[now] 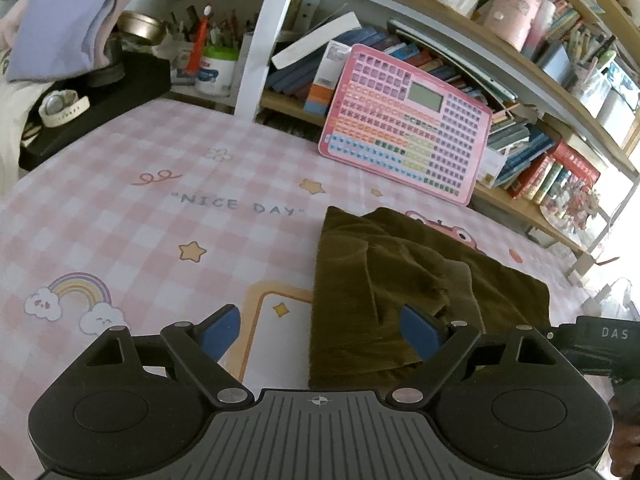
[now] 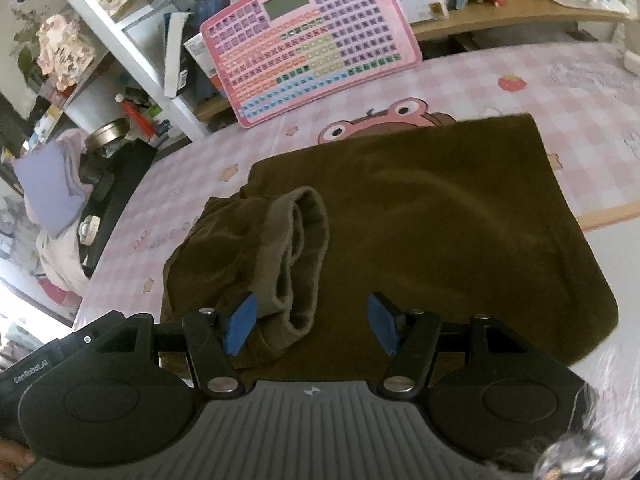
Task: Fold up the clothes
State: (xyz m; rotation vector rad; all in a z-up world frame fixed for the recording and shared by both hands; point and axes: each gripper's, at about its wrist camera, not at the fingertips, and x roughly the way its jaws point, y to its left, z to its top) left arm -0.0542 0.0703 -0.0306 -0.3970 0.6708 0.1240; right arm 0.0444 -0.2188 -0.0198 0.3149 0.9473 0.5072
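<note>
A dark olive-brown garment (image 1: 400, 280) lies folded flat on the pink checked table cover (image 1: 140, 208). In the right wrist view the same garment (image 2: 440, 208) fills the middle, with a grey-green ribbed cuff (image 2: 296, 256) lying on its left part. My left gripper (image 1: 320, 332) is open above the garment's left edge, nothing between its blue pads (image 1: 222, 330). My right gripper (image 2: 314, 324) is open just above the cuff's near end, its left pad (image 2: 240, 324) next to the cuff without closing on it.
A pink keyboard-like toy board (image 1: 404, 124) leans against the bookshelf (image 1: 480, 60) at the back. A black tray (image 1: 100, 96) with a watch and a metal tin stands at the back left, beside a lilac cloth (image 1: 60, 28). The other gripper's body (image 1: 592, 344) shows at the right edge.
</note>
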